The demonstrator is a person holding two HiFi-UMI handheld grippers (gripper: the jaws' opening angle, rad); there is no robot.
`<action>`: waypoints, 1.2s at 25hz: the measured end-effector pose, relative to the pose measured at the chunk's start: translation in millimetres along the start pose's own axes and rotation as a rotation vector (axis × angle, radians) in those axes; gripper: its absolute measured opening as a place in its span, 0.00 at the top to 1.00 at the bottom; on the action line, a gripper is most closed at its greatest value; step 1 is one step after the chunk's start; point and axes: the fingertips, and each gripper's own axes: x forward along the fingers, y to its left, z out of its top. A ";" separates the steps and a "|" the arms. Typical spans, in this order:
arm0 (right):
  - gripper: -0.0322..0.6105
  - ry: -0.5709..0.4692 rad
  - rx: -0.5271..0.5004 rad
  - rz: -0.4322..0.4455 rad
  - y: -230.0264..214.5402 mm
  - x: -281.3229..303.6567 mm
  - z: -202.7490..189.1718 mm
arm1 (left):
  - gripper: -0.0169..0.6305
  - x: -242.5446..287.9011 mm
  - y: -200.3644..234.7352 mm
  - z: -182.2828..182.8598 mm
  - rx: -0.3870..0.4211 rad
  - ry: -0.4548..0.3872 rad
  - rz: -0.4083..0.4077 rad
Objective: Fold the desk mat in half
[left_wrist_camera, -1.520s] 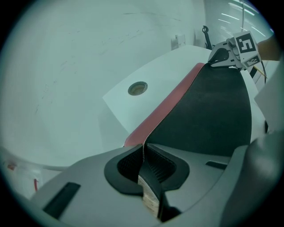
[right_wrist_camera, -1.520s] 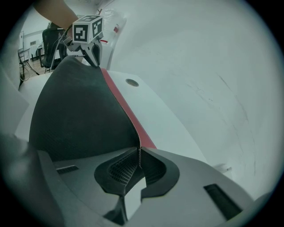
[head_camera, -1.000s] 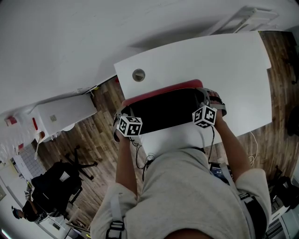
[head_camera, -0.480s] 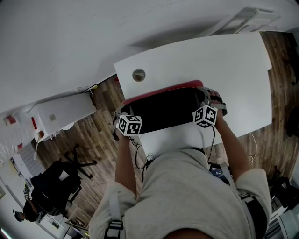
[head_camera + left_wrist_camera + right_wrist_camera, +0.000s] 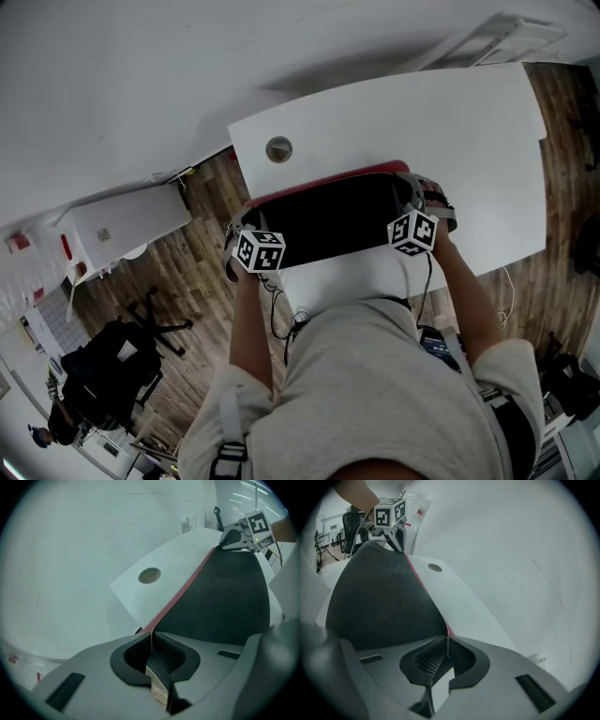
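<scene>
The desk mat is over the near part of the white worktop, in front of the person. Both grippers hold it by one long edge. In the head view its black face is turned up toward the person, and a red strip shows along the far side of the held edge, at 12 o'clock of the black face.

The left gripper has its jaws pressed onto a corner of the mat; the stitched edge stands upright between the two pads in the left gripper view. From there the edge runs away toward 1 o'clock, up to the other gripper. The black face spreads to the right of this edge and the red face is on its left.

The right gripper pinches the opposite corner in the same way, with the thin edge caught between its pads. In the right gripper view the mat bulges toward 10 o'clock, and the left gripper is at the far end of it.

A round cable hole is in the worktop at 11 o'clock from the mat, apart from it. A wooden floor lies at 8 o'clock of the worktop, with a black chair on it farther out.
</scene>
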 end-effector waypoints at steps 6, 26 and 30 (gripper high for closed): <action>0.87 0.005 0.005 -0.004 -3.0 1.2 0.2 | 0.91 0.0 2.8 4.1 0.002 -0.009 0.004; 0.84 0.053 0.044 -0.007 -10.0 12.6 1.4 | 0.91 8.1 6.2 8.3 0.037 -0.006 0.029; 0.74 0.049 0.122 -0.018 -18.8 11.0 -1.1 | 0.90 6.1 7.0 8.0 0.015 -0.033 0.066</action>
